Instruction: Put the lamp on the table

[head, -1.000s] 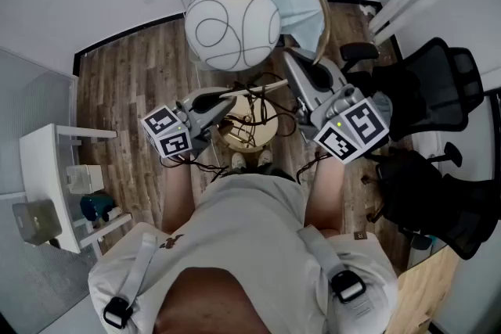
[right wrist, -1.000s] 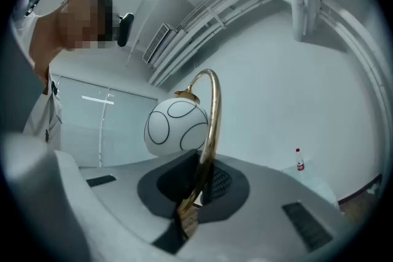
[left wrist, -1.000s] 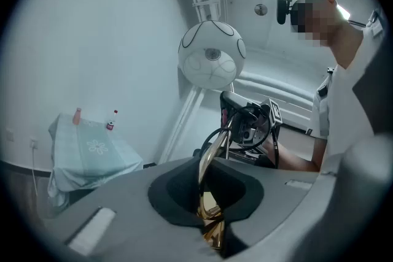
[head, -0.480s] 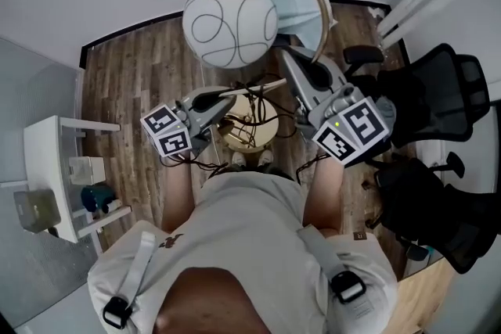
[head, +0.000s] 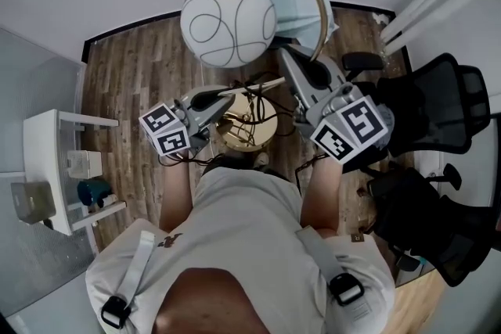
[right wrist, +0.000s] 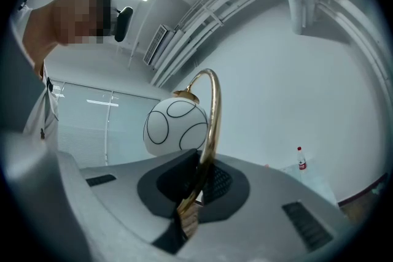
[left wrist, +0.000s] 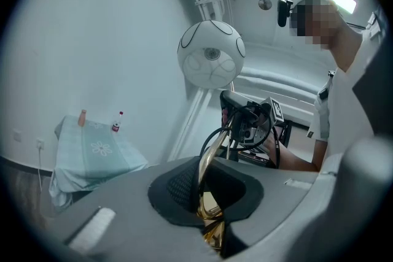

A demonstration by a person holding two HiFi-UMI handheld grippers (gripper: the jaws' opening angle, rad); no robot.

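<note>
Lamp (head: 228, 26) stem clamped by left gripper (left wrist: 210, 208), right gripper (right wrist: 191, 196).

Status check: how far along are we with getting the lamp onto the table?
Done: the left gripper and right gripper are both clamped on the gold stem of the lamp. In hand: the lamp looks lifted, held over the wood floor, short of the table. Left: carry it to the cloth-covered table, set it down and release.
</note>
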